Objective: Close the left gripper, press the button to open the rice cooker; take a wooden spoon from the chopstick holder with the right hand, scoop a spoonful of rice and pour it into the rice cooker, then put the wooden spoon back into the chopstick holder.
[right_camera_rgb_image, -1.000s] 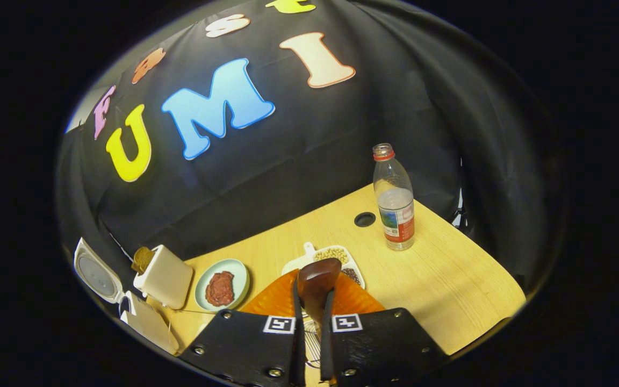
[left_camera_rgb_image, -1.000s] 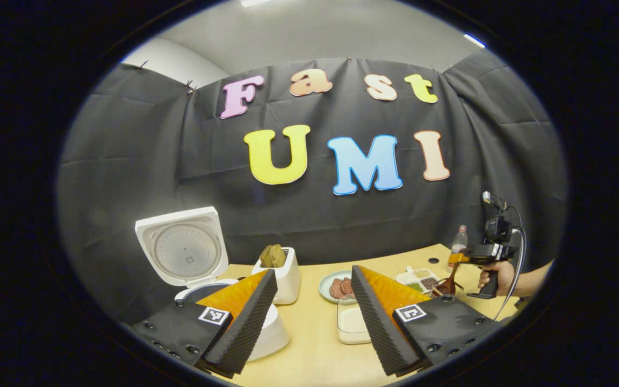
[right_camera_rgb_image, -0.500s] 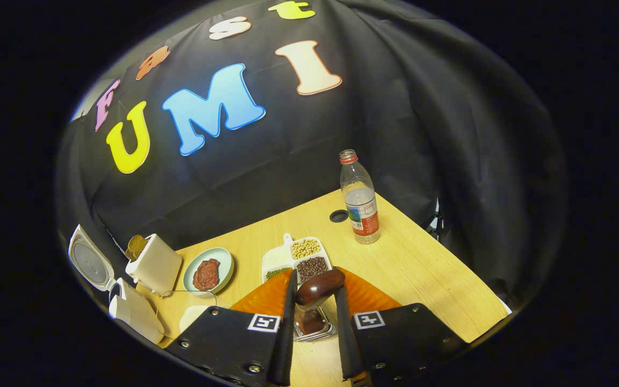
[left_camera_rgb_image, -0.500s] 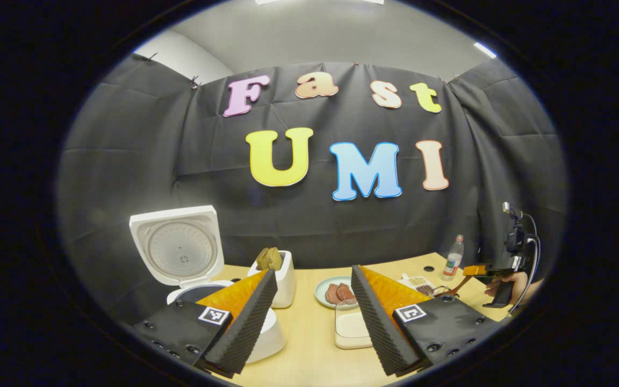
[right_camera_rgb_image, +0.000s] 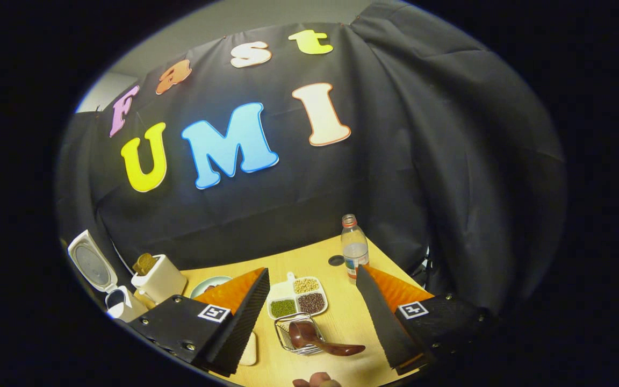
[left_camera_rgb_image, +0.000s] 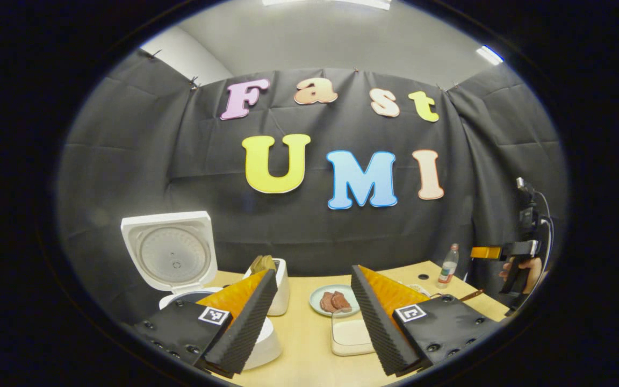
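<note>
Spoon back in the holder, both claws spread wide and holding nothing.

In the right gripper view: right gripper (right_camera_rgb_image: 309, 328) gaping, fingers well apart, touching nothing; between them at 6 o'clock, wooden spoon (right_camera_rgb_image: 320, 341) lying tilted in the wire chopstick holder (right_camera_rgb_image: 294, 334) (handle sticking out toward 4 o'clock); just beyond, divided bean tray (right_camera_rgb_image: 297, 301); farther, at 12 o'clock, water bottle (right_camera_rgb_image: 354, 248). In the left gripper view: left gripper (left_camera_rgb_image: 314, 317) likewise wide apart, empty; between the fingers a white container (left_camera_rgb_image: 350, 336), then plate of meat (left_camera_rgb_image: 330, 299); at 9 o'clock, rice cooker (left_camera_rgb_image: 172, 258) with lid raised.
</note>
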